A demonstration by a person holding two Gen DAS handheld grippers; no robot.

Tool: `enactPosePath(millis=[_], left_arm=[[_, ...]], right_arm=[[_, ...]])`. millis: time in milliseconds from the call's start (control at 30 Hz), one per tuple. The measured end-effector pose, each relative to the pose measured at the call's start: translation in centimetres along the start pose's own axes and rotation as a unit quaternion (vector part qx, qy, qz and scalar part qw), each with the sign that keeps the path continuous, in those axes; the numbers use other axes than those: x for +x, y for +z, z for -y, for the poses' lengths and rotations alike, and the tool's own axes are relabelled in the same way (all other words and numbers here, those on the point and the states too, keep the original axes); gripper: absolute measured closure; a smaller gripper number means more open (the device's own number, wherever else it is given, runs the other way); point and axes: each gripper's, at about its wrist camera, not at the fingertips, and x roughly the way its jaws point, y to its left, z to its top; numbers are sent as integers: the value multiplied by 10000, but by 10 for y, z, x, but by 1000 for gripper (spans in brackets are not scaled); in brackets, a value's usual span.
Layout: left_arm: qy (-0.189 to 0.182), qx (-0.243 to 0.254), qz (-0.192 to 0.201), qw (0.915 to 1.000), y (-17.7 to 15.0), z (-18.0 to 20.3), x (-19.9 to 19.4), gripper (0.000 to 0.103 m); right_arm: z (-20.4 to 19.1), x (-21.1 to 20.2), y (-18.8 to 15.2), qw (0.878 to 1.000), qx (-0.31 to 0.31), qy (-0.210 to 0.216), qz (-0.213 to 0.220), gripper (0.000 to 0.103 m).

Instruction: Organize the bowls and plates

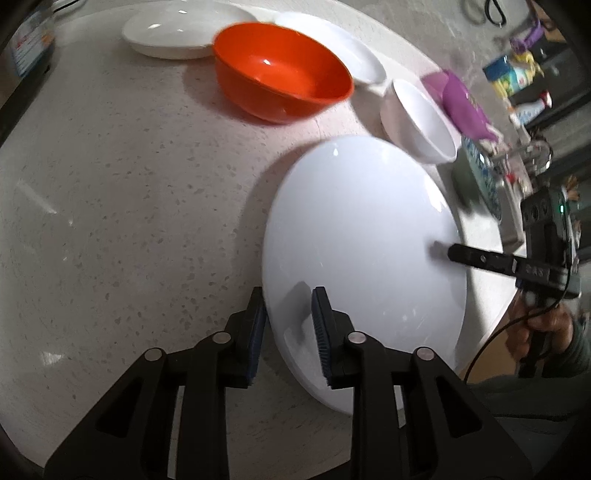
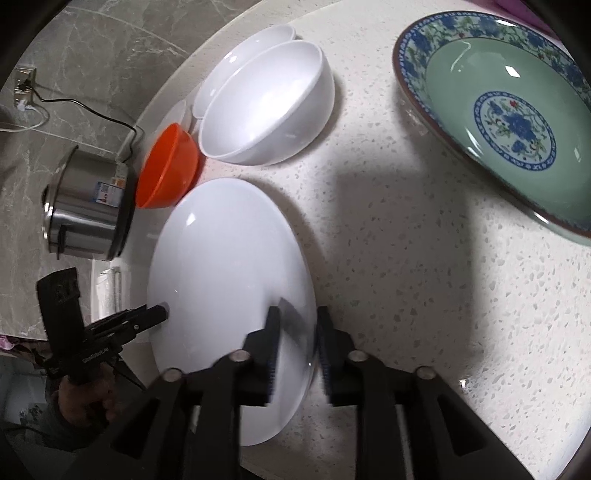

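Observation:
A large white plate (image 1: 362, 236) (image 2: 229, 280) lies on the speckled countertop (image 1: 129, 184). My left gripper (image 1: 290, 325) straddles its near rim; the jaws stand a little apart, with the rim loose between the blue pads. My right gripper (image 2: 297, 339) straddles the opposite rim the same way, with a gap beside its pads. Each gripper's tip shows in the other view, at the plate's far edge. An orange bowl (image 1: 280, 74) (image 2: 170, 170) and a white bowl (image 1: 417, 118) (image 2: 266, 103) stand beyond the plate.
Two more white plates (image 1: 184, 29) (image 1: 340, 48) sit behind the orange bowl. A green plate with a blue floral rim (image 2: 509, 118) lies at the right. A steel pot (image 2: 85, 210) stands by the counter's edge. A purple bowl (image 1: 461, 103) and bottles crowd the far right.

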Motion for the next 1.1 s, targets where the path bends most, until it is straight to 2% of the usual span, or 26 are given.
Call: enactPosePath(millis=[33,67,100,167,200,267,333,400,467,500,567,667,700,767,800,833,900,967,1033,1100], left_arm=[[-27,-86,122,9999,-1,-3,-4,53],[-108,-193,319,9992,-1,-5,-11,38],[-210,-287,525,9980,-1,-8,-20,34],[-484,-553,824,9939,-2,-12,-33,24],[-674,-802,945,9900,-3,-15,-41,21],[-1054,-1188,1239,9795,-7,-16,-56,6],[-1345,-1177,1595,9709,-16,-7,-69,4],[-1362,-852,1713,9720,-16,8,-77,3],[-1240,-569,1824,9737,-11,19,-87,3],[-1274,-460,1868,9730,-9,23,-90,3],[-1187,-258,1720,9776,-3,34,-88,3],[-1001,-305,1604,9815,2,37,-84,3],[-836,-482,1651,9816,8,31,-85,3],[-628,-827,1865,9769,22,18,-93,3],[-469,-835,2103,9729,38,14,-102,3],[-224,-664,2220,9725,54,16,-107,3],[227,-141,2347,9717,88,22,-115,3],[476,274,2385,9696,122,29,-119,3],[590,731,2268,9694,169,38,-119,3],[548,961,1764,9781,215,40,-105,3]], right_arm=[[0,-3,0,10000,-7,15,66,46],[0,-6,-1,9999,-26,-25,160,38],[0,-12,-2,9996,-28,-69,276,32],[0,-26,-4,9985,-18,46,544,32],[0,-34,-5,9975,13,117,693,31],[-2,-55,-14,9935,112,347,1080,25],[-11,-78,-29,9846,65,718,1594,0],[-25,-98,-40,9739,-302,948,2041,0],[-34,-115,-38,9660,-555,939,2345,0],[-36,-121,-36,9615,-606,1017,2479,0],[-39,-124,-29,9599,-629,999,2541,0],[-43,-120,-17,9622,-623,903,2492,0],[-44,-121,-9,9611,-545,869,2562,0],[-44,-126,6,9555,-361,1091,2717,0],[-44,-129,15,9542,-329,1127,2751,0],[-46,-132,30,9534,-364,1107,2784,0],[-53,-138,55,9518,-570,1061,2821,0],[-62,-146,84,9505,-788,1009,2833,0],[-69,-148,109,9517,-906,1079,2728,0],[-78,-144,139,9550,-1062,1055,2560,0]])
